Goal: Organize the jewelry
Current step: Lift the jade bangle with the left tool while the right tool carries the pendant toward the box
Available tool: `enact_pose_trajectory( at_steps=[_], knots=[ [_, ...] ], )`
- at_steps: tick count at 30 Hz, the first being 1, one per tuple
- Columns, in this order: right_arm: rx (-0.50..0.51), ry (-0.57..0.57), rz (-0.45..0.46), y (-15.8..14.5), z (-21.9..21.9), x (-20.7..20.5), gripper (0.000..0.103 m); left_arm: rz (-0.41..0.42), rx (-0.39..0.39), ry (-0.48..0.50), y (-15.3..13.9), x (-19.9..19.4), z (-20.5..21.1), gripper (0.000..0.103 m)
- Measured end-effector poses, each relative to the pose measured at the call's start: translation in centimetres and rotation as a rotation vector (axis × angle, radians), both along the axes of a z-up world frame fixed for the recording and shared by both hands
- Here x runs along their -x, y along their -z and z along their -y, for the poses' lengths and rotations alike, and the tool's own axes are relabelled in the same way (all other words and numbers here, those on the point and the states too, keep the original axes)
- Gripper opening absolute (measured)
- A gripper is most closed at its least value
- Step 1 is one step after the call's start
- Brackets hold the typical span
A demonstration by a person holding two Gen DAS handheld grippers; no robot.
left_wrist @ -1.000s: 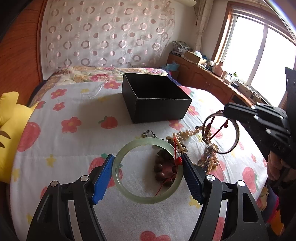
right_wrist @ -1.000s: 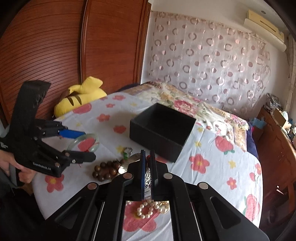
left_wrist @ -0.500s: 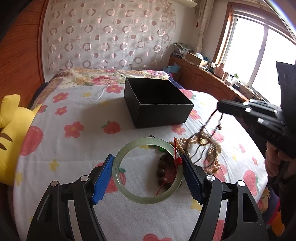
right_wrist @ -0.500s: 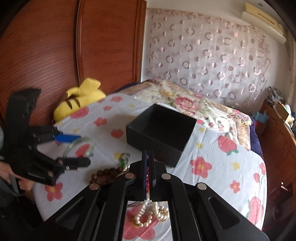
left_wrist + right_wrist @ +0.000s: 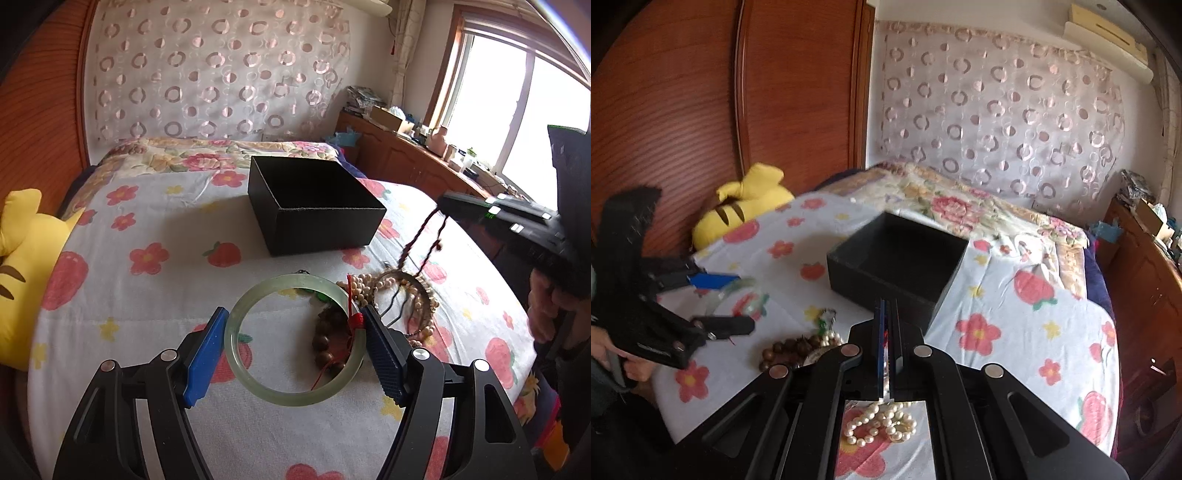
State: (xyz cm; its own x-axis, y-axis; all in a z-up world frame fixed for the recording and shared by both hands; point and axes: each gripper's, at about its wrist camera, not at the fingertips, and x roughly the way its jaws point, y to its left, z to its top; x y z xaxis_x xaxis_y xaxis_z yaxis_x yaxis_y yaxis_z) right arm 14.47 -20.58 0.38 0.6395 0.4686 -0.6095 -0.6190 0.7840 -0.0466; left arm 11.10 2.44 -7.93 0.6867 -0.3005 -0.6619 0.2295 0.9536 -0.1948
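L gripper fingers clamp jade bangle; R gripper pinches cord (red).

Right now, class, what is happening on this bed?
A person is sorting jewelry with two handheld grippers. The left gripper holds a green bangle across its width. The right gripper, shut, lifts a dark cord out of the bead pile. The black box looks empty.

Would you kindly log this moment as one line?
left gripper: shut on jade bangle | right gripper: shut on dark cord | black box: empty
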Motion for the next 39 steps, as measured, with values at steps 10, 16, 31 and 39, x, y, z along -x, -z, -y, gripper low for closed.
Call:
enact_pose_trajectory(
  at_steps=[10,16,31,39],
  knots=[
    [0.050,0.028,-0.004,-0.1,0.7,-0.2,0.002,0.003,0.000,0.003,-0.2,0.2,0.3,0.069],
    [0.125,0.134,-0.086,4.8,3.1,-3.1,0.002,0.008,0.002,0.005,-0.3,0.2,0.4,0.069],
    [0.046,0.217,-0.038,4.8,6.5,-6.3,0.002,0.018,-0.019,0.021,-0.8,-0.3,1.4,0.069],
    [-0.010,0.147,0.050,-0.7,4.1,-5.5,0.002,0.069,-0.049,0.033,-3.6,-3.7,2.6,0.069]
  ],
)
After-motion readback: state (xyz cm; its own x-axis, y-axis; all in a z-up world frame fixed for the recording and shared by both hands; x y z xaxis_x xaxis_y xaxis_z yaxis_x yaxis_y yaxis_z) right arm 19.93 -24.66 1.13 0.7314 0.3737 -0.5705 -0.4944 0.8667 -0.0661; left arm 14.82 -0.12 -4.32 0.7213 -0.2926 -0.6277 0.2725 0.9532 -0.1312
